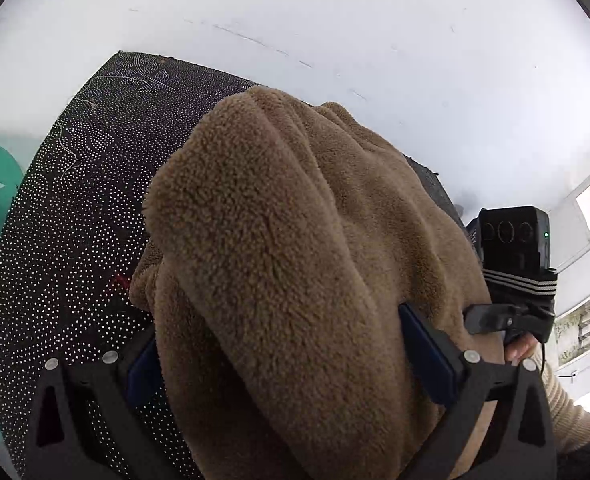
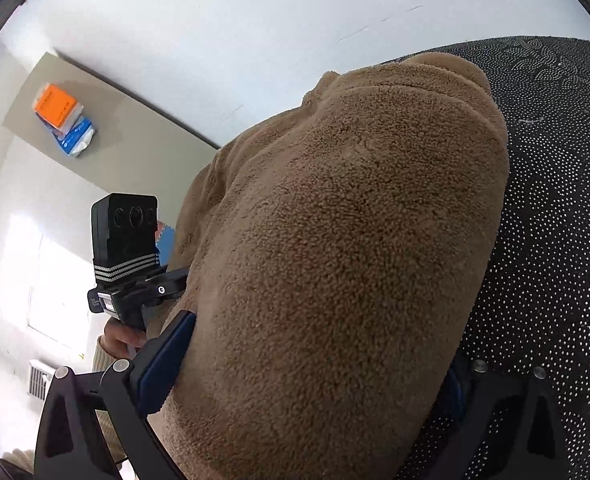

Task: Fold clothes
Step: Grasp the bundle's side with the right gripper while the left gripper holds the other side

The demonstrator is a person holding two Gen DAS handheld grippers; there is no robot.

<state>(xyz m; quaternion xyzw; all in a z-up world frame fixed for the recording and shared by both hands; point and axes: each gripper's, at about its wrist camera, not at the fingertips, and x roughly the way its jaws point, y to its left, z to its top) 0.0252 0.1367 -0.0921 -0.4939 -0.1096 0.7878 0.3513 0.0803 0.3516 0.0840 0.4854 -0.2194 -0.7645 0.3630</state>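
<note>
Tan fleece (image 1: 295,240); blk cloth (image 1: 75,220) w/ white dots.

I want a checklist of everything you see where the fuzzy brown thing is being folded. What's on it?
Surface: black cloth with white dot pattern, spread under the garment; a loose pale thread lies on it.
Job's things: fuzzy brown fleece garment, bunched and draped between both grippers.
Clutter: orange and blue packets off to the side, away from the cloth.
Grippers: left gripper and right gripper each have fleece between blue pads; fingers stand wide, grip cannot be judged.
Cables: thin dark cord beside the person's hand.
Surroundings: white wall, bright window, floor vent.
</note>
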